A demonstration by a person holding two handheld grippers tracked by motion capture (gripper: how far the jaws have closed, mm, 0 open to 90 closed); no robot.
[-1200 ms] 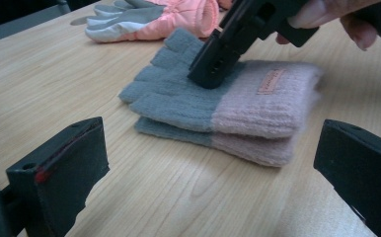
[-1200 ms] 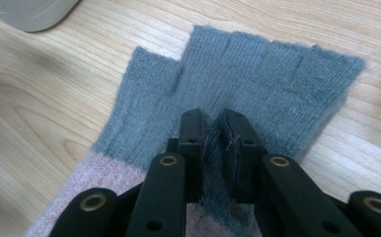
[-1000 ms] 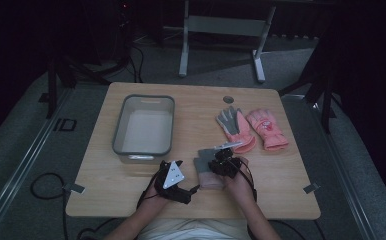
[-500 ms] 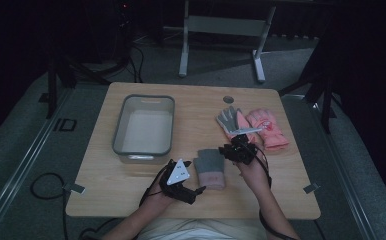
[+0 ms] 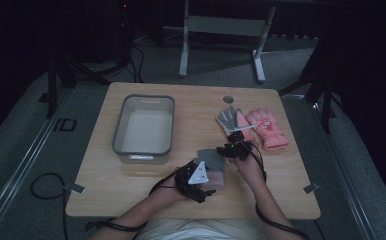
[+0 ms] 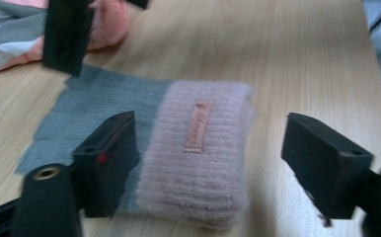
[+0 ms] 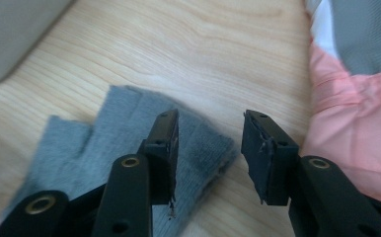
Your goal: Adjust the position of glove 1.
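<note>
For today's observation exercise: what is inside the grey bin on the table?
The grey bin looks empty: its pale floor shows bare, with nothing lying in it. The strip of floor just behind its near wall is hidden from the high view, so something small and flat there cannot be ruled out.

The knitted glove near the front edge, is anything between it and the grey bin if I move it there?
Nothing visible stands between them. The knitted glove lies right of the grey bin's near corner, with bare table between; the bin looks empty.

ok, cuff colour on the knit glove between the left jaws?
Pale pink cuff, grey knit beyond it; clearest in the left gripper view.
</note>
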